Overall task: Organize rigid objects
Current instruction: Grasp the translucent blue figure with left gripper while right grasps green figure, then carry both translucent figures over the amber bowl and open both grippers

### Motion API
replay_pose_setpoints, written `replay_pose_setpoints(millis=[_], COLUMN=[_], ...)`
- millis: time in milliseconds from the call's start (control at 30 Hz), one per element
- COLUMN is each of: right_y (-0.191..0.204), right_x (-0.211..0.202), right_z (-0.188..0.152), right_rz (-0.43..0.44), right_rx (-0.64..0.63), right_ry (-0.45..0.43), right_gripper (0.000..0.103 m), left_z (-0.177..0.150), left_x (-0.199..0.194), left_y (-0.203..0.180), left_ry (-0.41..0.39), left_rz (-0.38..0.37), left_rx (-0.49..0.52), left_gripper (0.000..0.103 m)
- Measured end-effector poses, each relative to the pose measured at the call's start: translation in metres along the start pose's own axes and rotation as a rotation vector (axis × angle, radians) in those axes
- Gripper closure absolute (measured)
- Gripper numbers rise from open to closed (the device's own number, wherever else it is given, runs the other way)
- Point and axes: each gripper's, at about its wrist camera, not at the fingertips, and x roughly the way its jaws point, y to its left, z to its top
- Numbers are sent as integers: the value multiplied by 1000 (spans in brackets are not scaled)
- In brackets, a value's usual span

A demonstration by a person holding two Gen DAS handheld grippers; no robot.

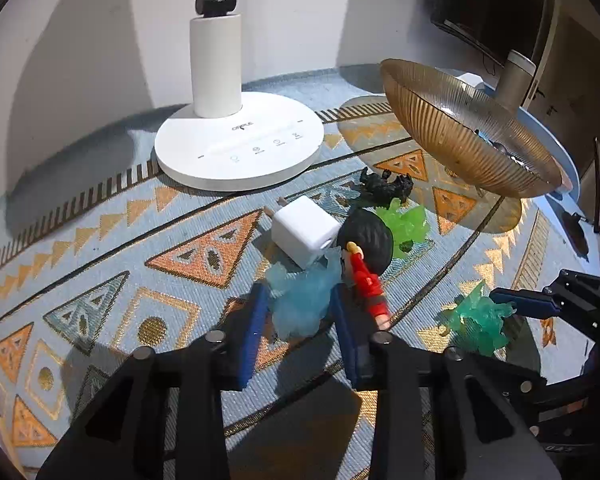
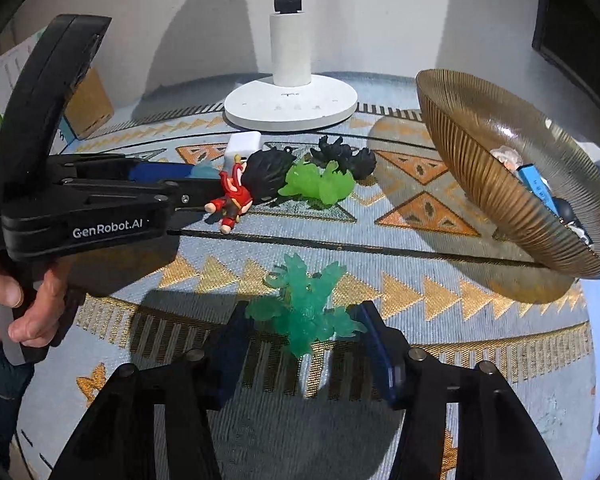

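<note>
My left gripper (image 1: pixel 302 312) is open, its blue fingers on either side of a pale blue translucent figure (image 1: pixel 302 300) on the patterned cloth. A red-clothed, black-haired doll (image 1: pixel 366 252) lies just right of it, touching a white charger cube (image 1: pixel 304 232). Behind are a lime green figure (image 1: pixel 406 226) and a black figure (image 1: pixel 386 188). My right gripper (image 2: pixel 304 320) is open around a teal green translucent figure (image 2: pixel 306 308); that figure also shows in the left wrist view (image 1: pixel 478 320). A ribbed amber glass bowl (image 2: pixel 480 184) stands at the right, holding several small items.
A white lamp base (image 1: pixel 240 140) with its post stands at the back by the wall. The bowl (image 1: pixel 460 136) overhangs the table's right side. A cardboard box (image 2: pixel 88 108) sits at the far left. The left gripper's body (image 2: pixel 84 208) crosses the right wrist view.
</note>
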Motion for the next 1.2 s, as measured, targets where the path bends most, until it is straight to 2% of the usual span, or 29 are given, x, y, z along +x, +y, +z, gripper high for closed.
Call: replay_pose_setpoints(millis=[433, 600, 867, 1200], right_y=[-26, -34, -49, -101], right_x=[-35, -63, -116, -186], right_z=[-23, -28, -26, -1], right_rz=[64, 64, 50, -36], right_rx=[101, 119, 135, 185], right_ry=[-29, -81, -192, -362], right_gripper=[54, 54, 54, 54], left_z=[-26, -24, -6, 50], left_x=[-55, -82, -122, -149], left_y=[-10, -24, -65, -127], left_ry=[-89, -139, -229, -336], left_rz=[-4, -19, -42, -79], left_rx=[-98, -96, -43, 42], left_gripper=[76, 76, 76, 76])
